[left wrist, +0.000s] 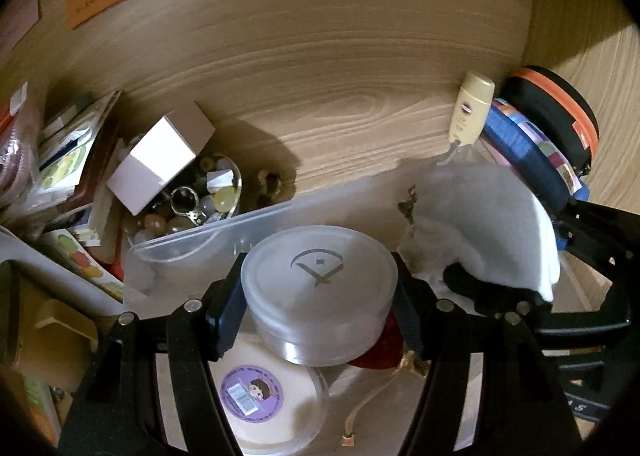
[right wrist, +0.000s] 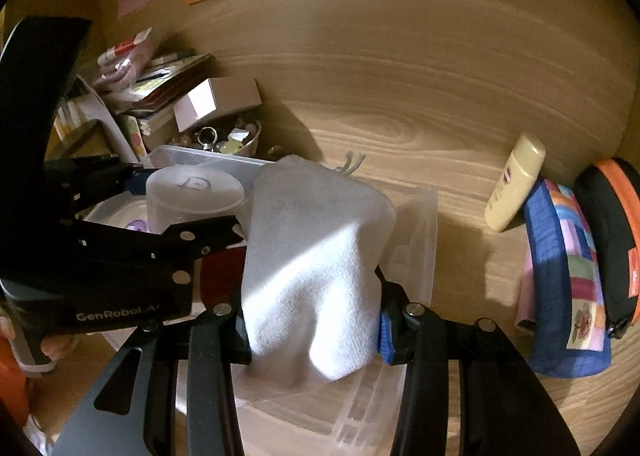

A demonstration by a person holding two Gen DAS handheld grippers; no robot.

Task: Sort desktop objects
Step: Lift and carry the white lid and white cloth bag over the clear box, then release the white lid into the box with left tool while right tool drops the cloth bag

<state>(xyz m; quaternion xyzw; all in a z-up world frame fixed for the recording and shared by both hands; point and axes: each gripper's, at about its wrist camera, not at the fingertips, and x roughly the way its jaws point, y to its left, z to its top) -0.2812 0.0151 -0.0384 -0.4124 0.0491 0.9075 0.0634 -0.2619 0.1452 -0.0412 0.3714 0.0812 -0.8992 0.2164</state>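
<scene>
The round frosted jar (left wrist: pixel 320 288) is sitting between the two pads of the left gripper (left wrist: pixel 320 308), which is pinching it by its sides over a clear plastic bin (left wrist: pixel 224 228). Under the jar, inside the bin, a shallow white tub with a purple label (left wrist: pixel 256 396) and something dark red (left wrist: pixel 384 348) are lying. Just beside it, the right gripper (right wrist: pixel 314 332) is squeezing a white cloth pouch (right wrist: pixel 316 256) between narrowly spread pads, holding it above the same bin. Towards the bench's left back corner, a bowl of beads and trinkets (left wrist: pixel 192 200) is carrying a tilted white box (left wrist: pixel 160 160). Along the right edge, a cream bottle (right wrist: pixel 514 188), a blue patchwork pouch (right wrist: pixel 568 280) and a black-and-orange case (right wrist: pixel 616 240) are leaning together.
</scene>
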